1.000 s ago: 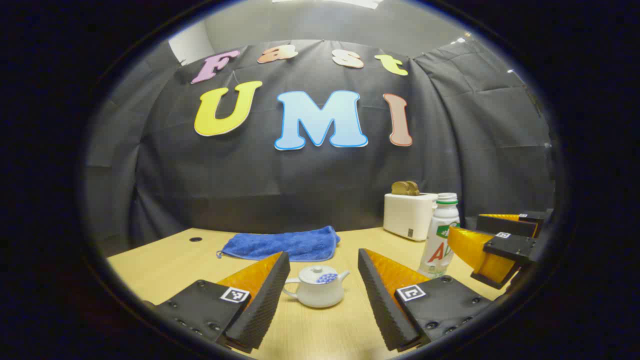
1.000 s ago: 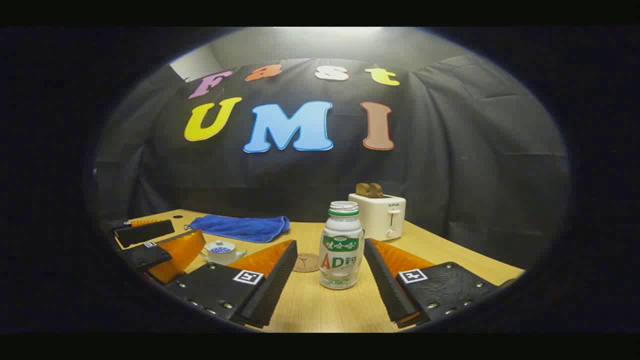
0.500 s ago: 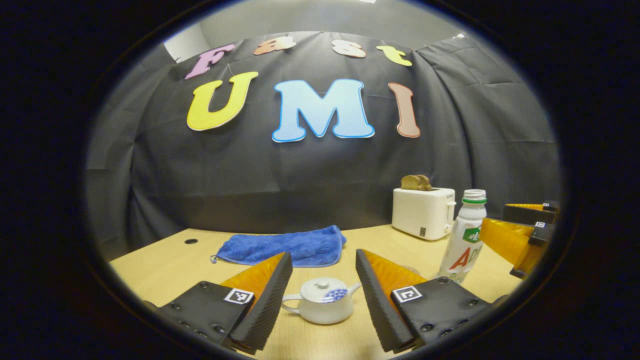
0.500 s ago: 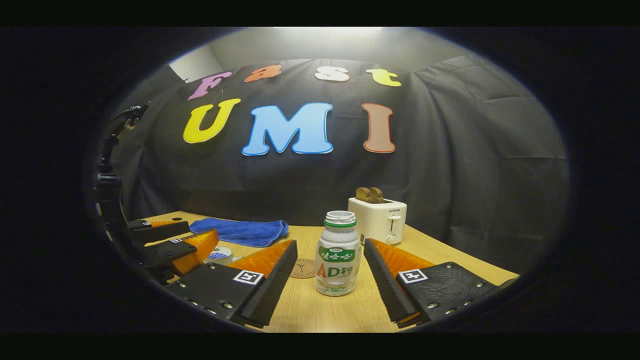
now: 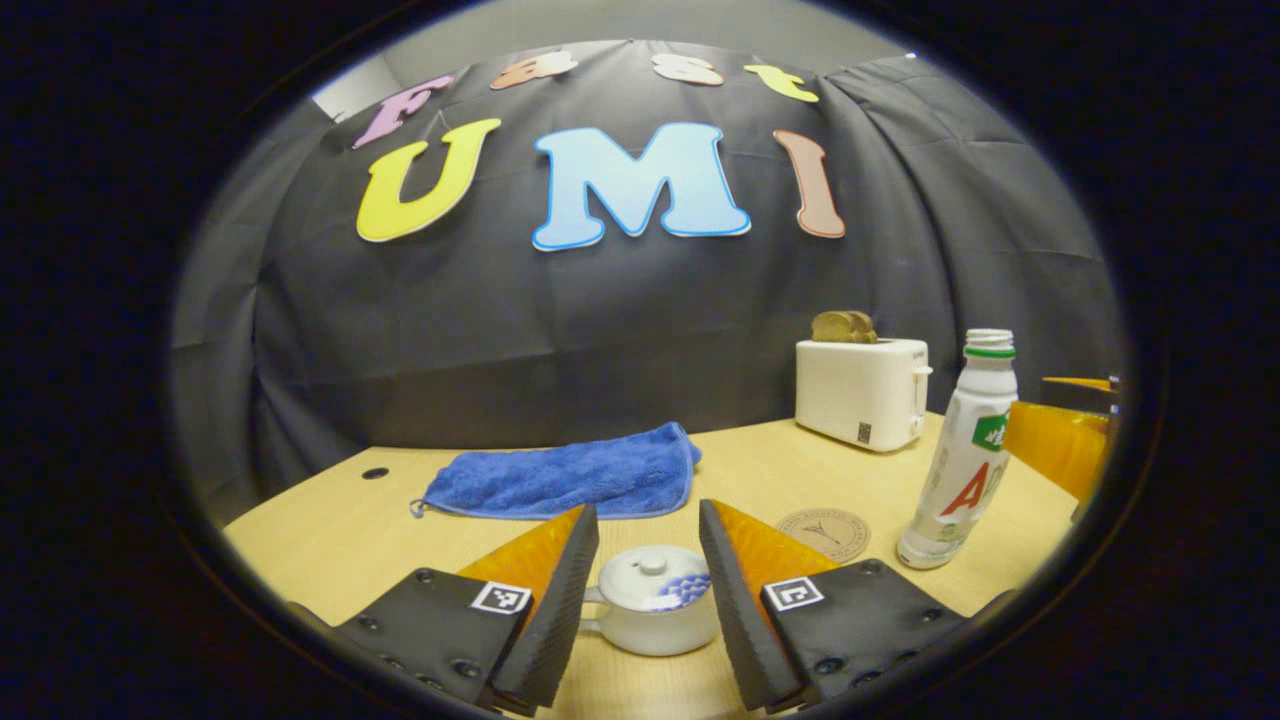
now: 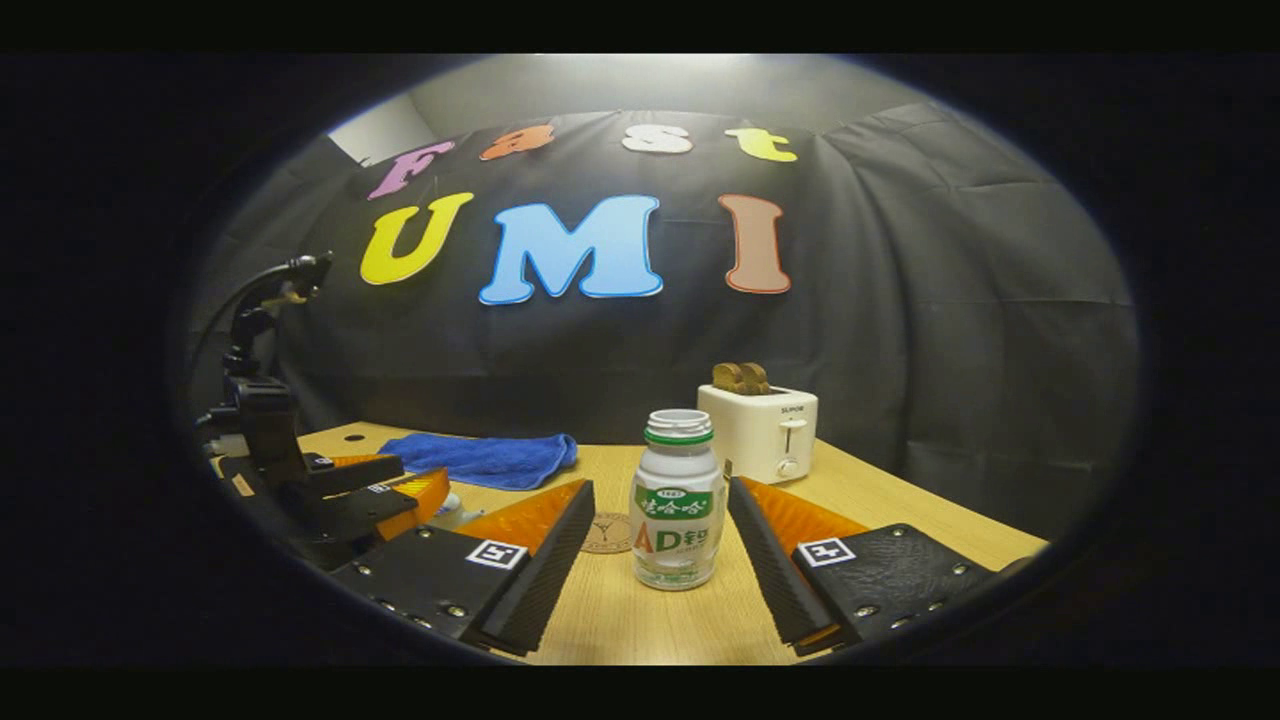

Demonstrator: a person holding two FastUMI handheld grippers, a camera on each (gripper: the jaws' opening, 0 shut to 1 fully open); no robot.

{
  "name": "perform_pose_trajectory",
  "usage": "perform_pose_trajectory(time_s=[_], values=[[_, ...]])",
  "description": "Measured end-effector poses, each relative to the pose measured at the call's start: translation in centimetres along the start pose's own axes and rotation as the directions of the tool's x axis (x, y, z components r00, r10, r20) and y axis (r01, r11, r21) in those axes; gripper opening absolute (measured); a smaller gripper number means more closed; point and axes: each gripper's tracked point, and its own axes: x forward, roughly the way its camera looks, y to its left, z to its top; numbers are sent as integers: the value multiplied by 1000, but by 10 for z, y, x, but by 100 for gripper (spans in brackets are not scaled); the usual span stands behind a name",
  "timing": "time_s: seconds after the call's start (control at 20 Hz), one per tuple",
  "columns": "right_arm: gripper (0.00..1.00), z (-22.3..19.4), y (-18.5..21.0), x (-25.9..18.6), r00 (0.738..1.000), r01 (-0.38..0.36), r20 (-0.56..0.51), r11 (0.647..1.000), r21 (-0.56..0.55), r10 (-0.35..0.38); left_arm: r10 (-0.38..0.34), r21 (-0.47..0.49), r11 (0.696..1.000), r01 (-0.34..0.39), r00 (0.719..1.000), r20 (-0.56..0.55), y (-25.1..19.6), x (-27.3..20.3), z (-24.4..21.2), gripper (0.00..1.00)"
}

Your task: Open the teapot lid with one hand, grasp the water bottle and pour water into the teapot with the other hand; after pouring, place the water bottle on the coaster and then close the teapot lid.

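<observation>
Both grippers have closed in: left gripper (image 5: 648, 590), fingers apart, now brackets the lidded teapot (image 5: 652, 600); right gripper (image 6: 660, 555), also apart, flanks the water bottle (image 6: 677, 513) on the desk (image 6: 640, 620). Grasps look imminent.

The left gripper (image 5: 648, 600) was held low over the table (image 5: 330, 540), its fingers spread either side of the white teapot (image 5: 652, 600), whose lid (image 5: 650, 570) was seated. A coaster (image 5: 823, 532) lay beside the uncapped water bottle (image 5: 968, 455); a blue towel (image 5: 560, 482) and toaster (image 5: 862, 390) were set behind.
</observation>
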Motion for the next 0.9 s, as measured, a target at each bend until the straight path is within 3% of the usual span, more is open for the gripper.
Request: perform_pose_trajectory(time_s=[0.2, 0.35, 0.4, 0.5, 0.55, 0.7, 0.75, 0.8, 0.9], values=[[83, -6, -2, 2, 1000, -1, -16, 1000, 12, 1, -4, -10, 1000, 4, 999, -45, -1, 8, -17, 76], [83, -11, -6, 3, 1000, 4, -26, 1000, 24, -4, -7, -2, 1000, 7, 999, -47, -3, 12, -18, 60], [83, -13, -7, 4, 999, 6, -31, 1000, 26, -5, -6, 7, 1000, 6, 999, -47, -3, 12, -18, 72], [83, -16, -8, 4, 999, 6, -39, 999, 31, -5, -8, 31, 999, 9, 999, -46, -5, 12, -16, 58], [83, -16, -9, 5, 999, 7, -43, 999, 37, -6, -8, 44, 999, 10, 999, -46, -6, 13, -16, 65], [83, -20, -13, 4, 999, 14, -51, 999, 50, -11, 1, 72, 997, 2, 999, -40, -5, 15, -13, 45], [83, -20, -14, 4, 999, 16, -53, 998, 53, -13, 7, 74, 997, -4, 999, -43, -3, 15, -12, 43], [83, -21, -16, 4, 998, 18, -54, 998, 54, -15, 1, 67, 998, 1, 999, -41, -3, 17, -13, 23], [83, -21, -18, 3, 998, 23, -52, 998, 57, -20, -9, 56, 998, 12, 999, -47, -3, 17, -13, 23]])
